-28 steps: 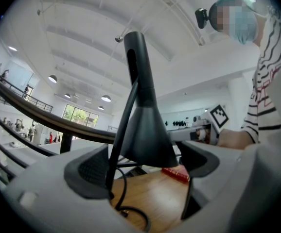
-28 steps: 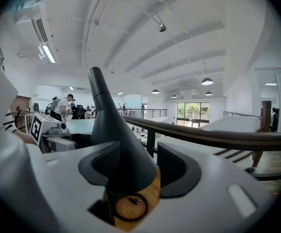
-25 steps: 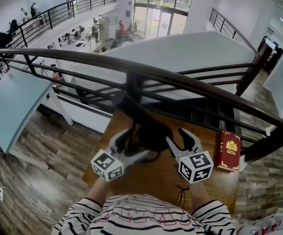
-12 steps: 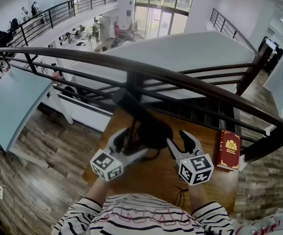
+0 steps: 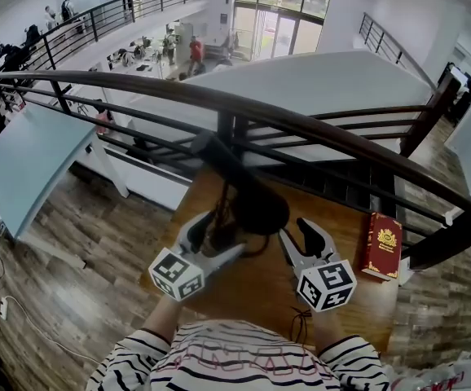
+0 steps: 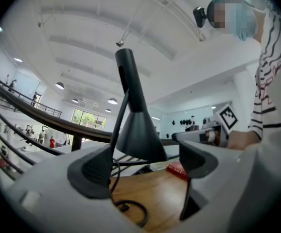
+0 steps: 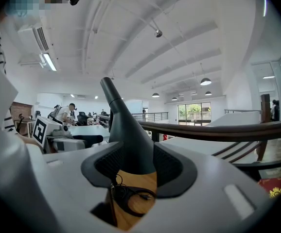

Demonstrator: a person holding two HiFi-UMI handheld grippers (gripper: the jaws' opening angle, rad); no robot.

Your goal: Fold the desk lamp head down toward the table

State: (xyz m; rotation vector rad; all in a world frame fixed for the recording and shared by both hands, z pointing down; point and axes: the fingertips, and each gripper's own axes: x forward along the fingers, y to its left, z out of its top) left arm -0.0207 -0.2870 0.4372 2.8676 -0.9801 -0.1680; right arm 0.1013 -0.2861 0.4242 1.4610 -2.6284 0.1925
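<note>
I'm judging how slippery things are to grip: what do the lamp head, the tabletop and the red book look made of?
The lamp head is a dark grey matte cone with no glare, likely painted metal or plastic. The tabletop looks like wood or wood-look veneer, with warm brown grain and a slight sheen. The red book has a stiff cover with a gold emblem, possibly leatherette.

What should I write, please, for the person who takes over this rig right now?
Left tongs: open, nothing held.
Right tongs: open; jaws have just been closing, nothing between them yet; lamp head just ahead.
Lamp head: raised over the table, not folded.
Done: both tongs are at the lamp head.
Left: grip the head, fold it down toward the table.
</note>
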